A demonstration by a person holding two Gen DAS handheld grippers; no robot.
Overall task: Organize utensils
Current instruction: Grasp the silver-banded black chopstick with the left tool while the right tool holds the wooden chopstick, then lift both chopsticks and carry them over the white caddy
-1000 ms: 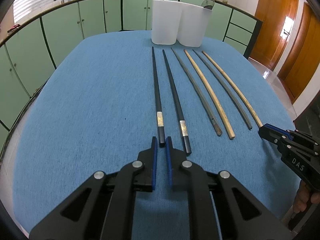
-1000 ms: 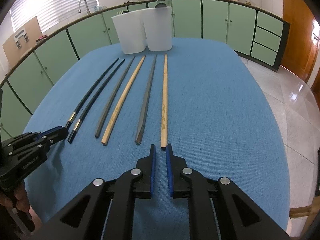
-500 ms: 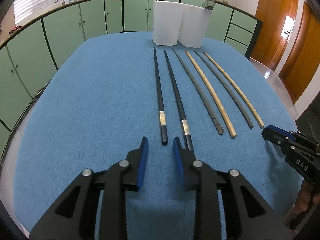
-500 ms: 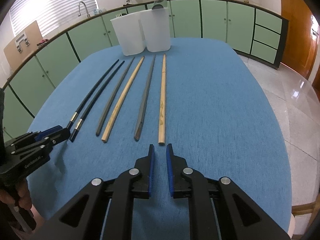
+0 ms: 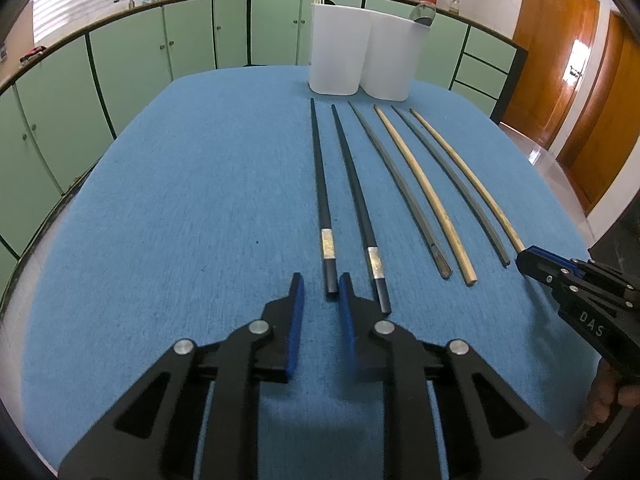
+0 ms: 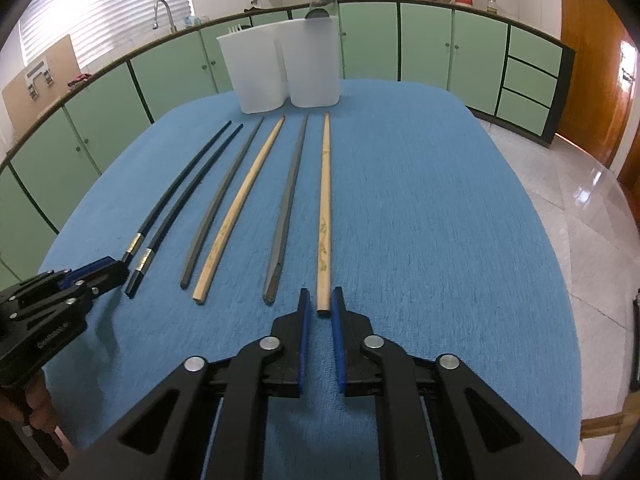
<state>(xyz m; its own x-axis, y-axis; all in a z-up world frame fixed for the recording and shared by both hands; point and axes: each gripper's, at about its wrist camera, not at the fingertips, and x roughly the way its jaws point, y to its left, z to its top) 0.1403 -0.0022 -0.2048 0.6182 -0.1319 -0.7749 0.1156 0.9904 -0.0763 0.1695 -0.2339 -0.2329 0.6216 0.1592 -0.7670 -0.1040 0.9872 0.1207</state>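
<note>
Pickup step, nothing lifted yet: left gripper jaws closing, narrow, straddling the butt of the outer black chopstick; pads seem not yet pressing. Right gripper narrow about the butt of the outer bamboo chopstick; grip uncertain. Six chopsticks fan toward 12 o'clock, tips near two white holders. Next: pinch firmly, lift level
</note>
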